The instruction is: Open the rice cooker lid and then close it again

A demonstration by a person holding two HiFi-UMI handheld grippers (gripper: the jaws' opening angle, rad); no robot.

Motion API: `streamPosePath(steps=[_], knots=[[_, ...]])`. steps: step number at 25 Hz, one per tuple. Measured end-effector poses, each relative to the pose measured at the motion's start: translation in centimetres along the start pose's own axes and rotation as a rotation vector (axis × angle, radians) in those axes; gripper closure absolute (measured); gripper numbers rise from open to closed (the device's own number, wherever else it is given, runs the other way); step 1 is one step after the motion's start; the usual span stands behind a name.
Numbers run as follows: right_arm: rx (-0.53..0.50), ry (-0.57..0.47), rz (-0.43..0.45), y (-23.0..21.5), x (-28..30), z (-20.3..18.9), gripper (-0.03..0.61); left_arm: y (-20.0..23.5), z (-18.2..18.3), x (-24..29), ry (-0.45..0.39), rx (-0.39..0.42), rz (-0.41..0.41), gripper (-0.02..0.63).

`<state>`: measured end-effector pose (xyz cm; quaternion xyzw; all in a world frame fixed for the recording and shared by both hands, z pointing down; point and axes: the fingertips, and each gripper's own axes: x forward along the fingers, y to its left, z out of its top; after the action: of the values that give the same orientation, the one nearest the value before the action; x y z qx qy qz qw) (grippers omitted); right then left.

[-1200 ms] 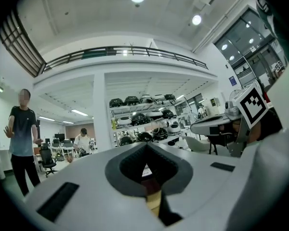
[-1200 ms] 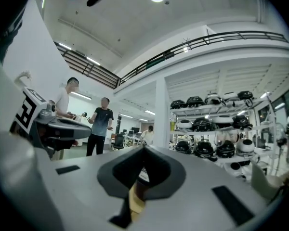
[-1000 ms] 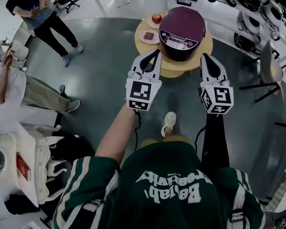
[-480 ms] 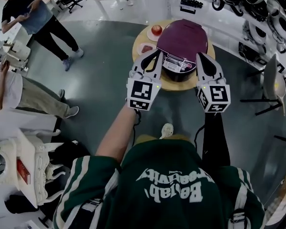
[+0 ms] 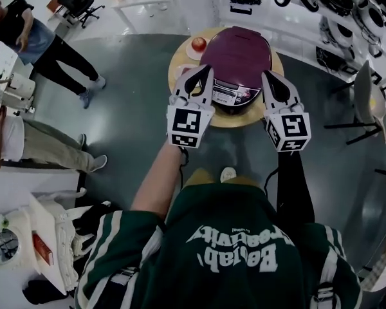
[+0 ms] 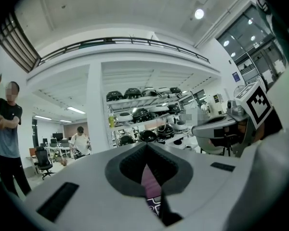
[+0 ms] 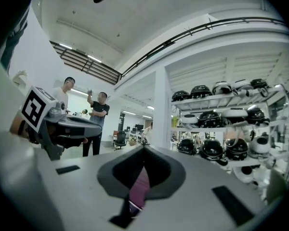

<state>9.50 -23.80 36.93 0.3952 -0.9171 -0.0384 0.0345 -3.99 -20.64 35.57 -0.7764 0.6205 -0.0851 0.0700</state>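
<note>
A purple rice cooker [image 5: 235, 58] with its lid down stands on a small round wooden table [image 5: 246, 118]; its control panel faces me. In the head view my left gripper [image 5: 202, 69] reaches level to the cooker's front left, and my right gripper [image 5: 268, 75] to its front right. Both are shut with nothing between their jaws. Whether either touches the cooker I cannot tell. In the left gripper view the jaws of the left gripper [image 6: 145, 146] meet at the tip, and a strip of the purple cooker [image 6: 150, 181] shows below. The right gripper [image 7: 143, 149] looks the same.
A red apple [image 5: 198, 44] on a plate and a second plate [image 5: 179, 71] sit at the table's left side. Two people [image 5: 32, 40] stand or sit at the left. A chair [image 5: 367, 98] stands at the right, and shelves of cookers [image 5: 347, 5] line the back right.
Both grippers have moved forward to the cooker and now flank its front, still shut. I have stepped closer to the table.
</note>
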Motion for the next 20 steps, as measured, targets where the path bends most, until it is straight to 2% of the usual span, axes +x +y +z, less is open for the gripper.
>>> streamPosePath(steps=[9,20], knots=[[0.013,0.046,-0.053,-0.4,1.5,-1.5,0.574,0.6,-1.8,2.3,0.007,-0.033,-0.061,0.617],[0.053,0.144,-0.168,1.5,5.2,-3.7,0.574,1.9,-5.4,5.0,0.017,-0.092,-0.247,0.618]])
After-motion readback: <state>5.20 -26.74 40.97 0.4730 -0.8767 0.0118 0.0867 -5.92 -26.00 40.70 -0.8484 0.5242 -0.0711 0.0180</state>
